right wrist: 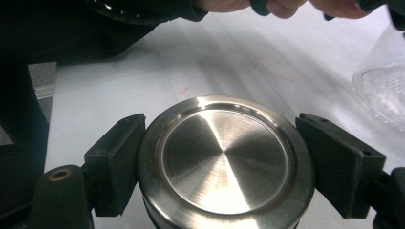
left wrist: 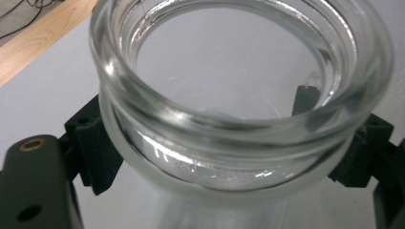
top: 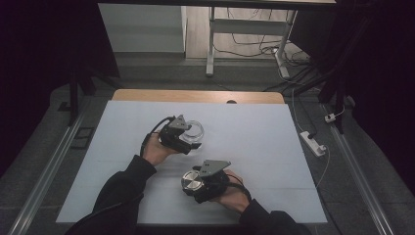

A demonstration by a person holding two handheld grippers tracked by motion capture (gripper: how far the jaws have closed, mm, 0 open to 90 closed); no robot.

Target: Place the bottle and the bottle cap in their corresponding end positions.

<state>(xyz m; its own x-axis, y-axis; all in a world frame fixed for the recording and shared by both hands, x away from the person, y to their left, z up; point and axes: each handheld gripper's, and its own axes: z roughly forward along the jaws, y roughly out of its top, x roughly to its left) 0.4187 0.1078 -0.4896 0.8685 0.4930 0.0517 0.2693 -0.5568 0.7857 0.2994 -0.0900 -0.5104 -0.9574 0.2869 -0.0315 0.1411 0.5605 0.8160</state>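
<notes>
left tool clamped on the glass jar just under its threaded rim, pads on both sides, jar mouth open, over mid table. right tool clamped on the round steel lid, pads on opposite edges, nearer the person. lid well apart from the jar, off its mouth.

The clear glass jar has a thick ridged neck and an open mouth, and it is clamped just under that neck; in the high view it sits near the middle of the pale table cover. The round brushed-metal lid lies flat side up, gripped at its rim, nearer the person.
</notes>
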